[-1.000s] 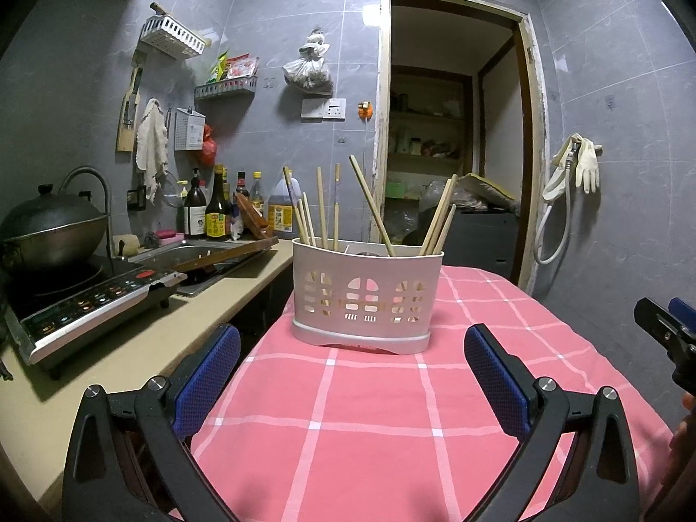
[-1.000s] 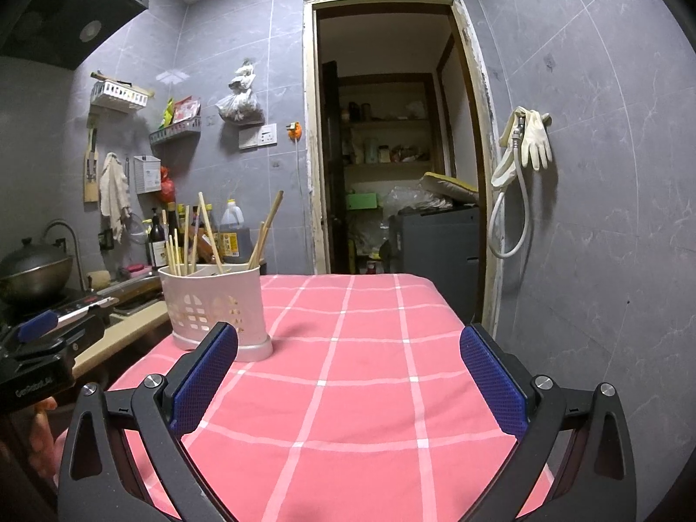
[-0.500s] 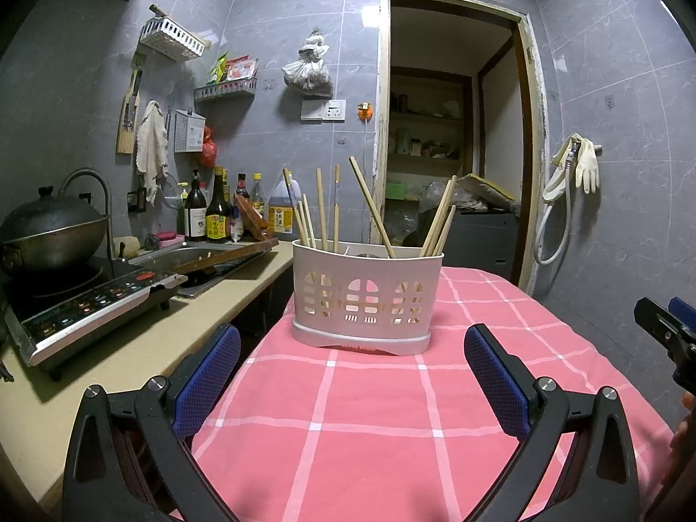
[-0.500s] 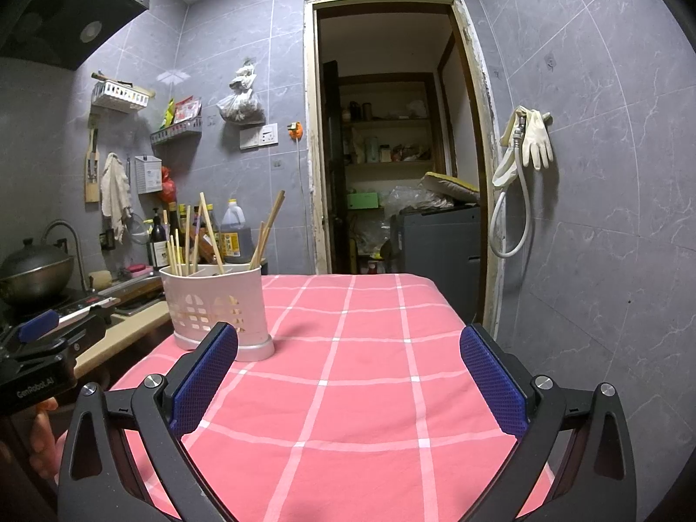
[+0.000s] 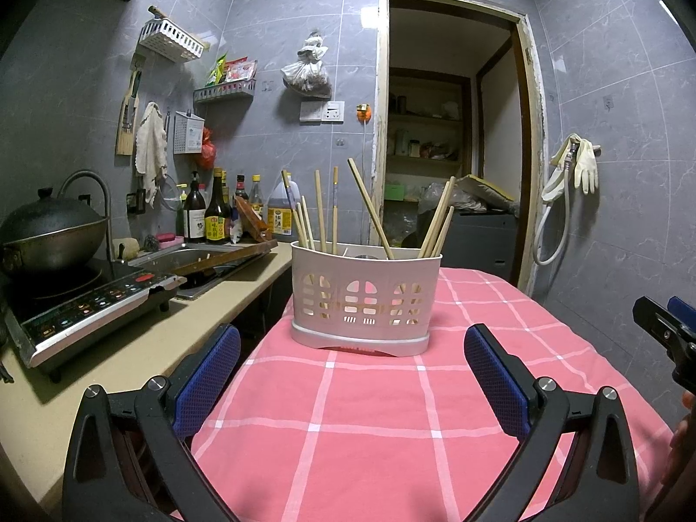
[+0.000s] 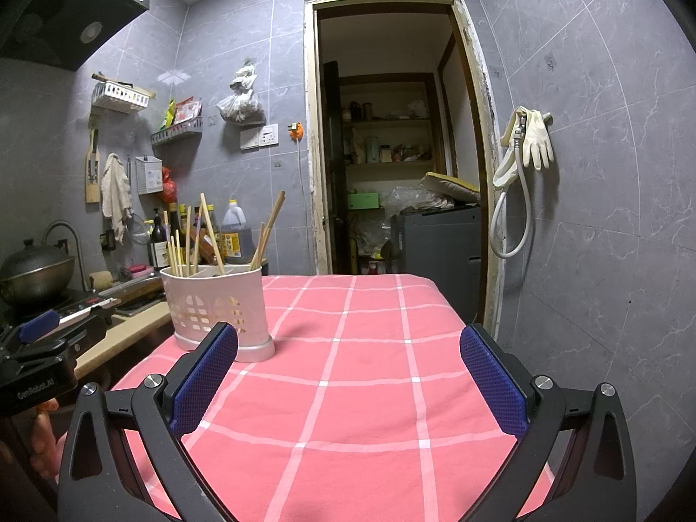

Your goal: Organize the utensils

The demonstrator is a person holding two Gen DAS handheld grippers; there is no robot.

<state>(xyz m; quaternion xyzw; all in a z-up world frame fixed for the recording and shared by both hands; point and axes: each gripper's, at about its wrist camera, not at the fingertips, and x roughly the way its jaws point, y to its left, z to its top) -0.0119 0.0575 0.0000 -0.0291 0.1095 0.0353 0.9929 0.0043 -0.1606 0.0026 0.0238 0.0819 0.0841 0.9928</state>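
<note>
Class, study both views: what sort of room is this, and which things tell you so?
Most likely a small home kitchen: a wok on an induction cooker, a sink with sauce bottles, and a chopstick holder.

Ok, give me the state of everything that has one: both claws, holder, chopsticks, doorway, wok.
Left claw: open, empty.
Right claw: open, empty.
White perforated plastic utensil holder: upright on the pink checked tablecloth.
Wooden chopsticks: standing in holder, leaning.
Doorway: open.
Dark metal wok: lidded.
</note>
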